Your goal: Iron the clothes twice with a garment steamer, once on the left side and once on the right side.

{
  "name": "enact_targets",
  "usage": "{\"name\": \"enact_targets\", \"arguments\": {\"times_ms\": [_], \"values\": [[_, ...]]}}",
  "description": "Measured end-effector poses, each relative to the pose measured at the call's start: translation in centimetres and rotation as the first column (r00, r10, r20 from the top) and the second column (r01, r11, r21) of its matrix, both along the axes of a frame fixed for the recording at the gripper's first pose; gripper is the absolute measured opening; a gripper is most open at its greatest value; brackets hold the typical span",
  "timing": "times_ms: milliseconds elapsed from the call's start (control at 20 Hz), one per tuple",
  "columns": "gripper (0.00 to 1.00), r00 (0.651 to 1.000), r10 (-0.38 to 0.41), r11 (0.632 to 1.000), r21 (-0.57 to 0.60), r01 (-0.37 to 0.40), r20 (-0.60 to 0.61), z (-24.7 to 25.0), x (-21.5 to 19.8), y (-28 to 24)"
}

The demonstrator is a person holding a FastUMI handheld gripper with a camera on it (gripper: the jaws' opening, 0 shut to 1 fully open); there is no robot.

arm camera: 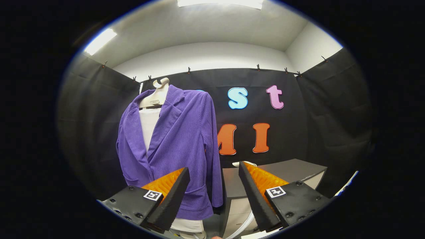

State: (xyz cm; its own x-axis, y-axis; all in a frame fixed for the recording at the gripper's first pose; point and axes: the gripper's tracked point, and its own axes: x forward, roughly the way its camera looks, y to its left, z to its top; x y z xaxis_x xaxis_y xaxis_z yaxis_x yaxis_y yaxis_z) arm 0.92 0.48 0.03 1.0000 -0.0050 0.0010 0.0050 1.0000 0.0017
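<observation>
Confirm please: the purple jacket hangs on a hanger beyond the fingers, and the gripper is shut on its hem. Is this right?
Not quite. The purple jacket does hang on a hanger beyond the fingers, but the gripper is not shut on its hem: the gripper view shows the jaws open, holding nothing, with the jacket behind them.

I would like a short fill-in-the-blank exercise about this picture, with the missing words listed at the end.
1. The purple jacket hangs on a pale ______, over a white garment.
2. The gripper has its fingers ______, with nothing between them.
3. Beyond the right finger stands a dark ______ with a small white object on it.
4. The jacket's colour is ______.

Missing words: hanger; open; table; purple
</observation>
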Motion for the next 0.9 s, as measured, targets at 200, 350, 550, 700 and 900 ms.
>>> {"name": "enact_targets", "arguments": {"times_ms": [200,350,550,700,900], "values": [[0.99,1.0,-0.003,1.0,0.002,0.003,0.001,0.0,0.0,0.0],[0.99,1.0,-0.012,1.0,-0.011,0.012,0.002,0.1,0.3,-0.2],[0.99,1.0,-0.023,1.0,-0.013,0.023,0.014,0.9,1.1,-0.5],[0.99,0.999,-0.017,1.0,-0.009,0.017,0.028,1.9,1.8,-0.2],[0.98,0.998,-0.029,0.999,-0.029,0.031,0.048,3.2,2.8,-0.6]]}}
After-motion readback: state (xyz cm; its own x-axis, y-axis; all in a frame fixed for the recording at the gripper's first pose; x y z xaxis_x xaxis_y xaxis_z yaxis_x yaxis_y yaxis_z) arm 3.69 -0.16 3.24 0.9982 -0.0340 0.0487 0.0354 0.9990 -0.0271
